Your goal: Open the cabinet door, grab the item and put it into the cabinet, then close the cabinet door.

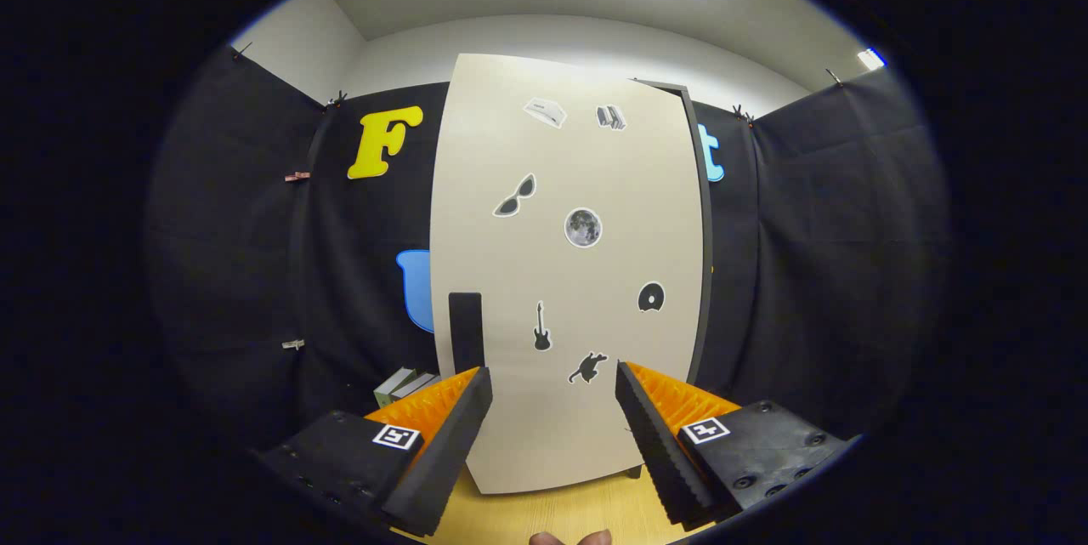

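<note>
Tongs (552, 409) gape wide and empty before the cabinet door (569, 273), books (406, 383) lying beside it.

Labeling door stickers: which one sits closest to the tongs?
The animal-silhouette sticker, lowest on the cabinet door, just ahead between the open tongs; the guitar sticker sits higher.

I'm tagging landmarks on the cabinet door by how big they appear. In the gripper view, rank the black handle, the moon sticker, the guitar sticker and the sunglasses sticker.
Largest to smallest as they look:
1. black handle
2. sunglasses sticker and moon sticker, too alike to rank
3. guitar sticker
The gripper is open, facing the cabinet door.
</note>
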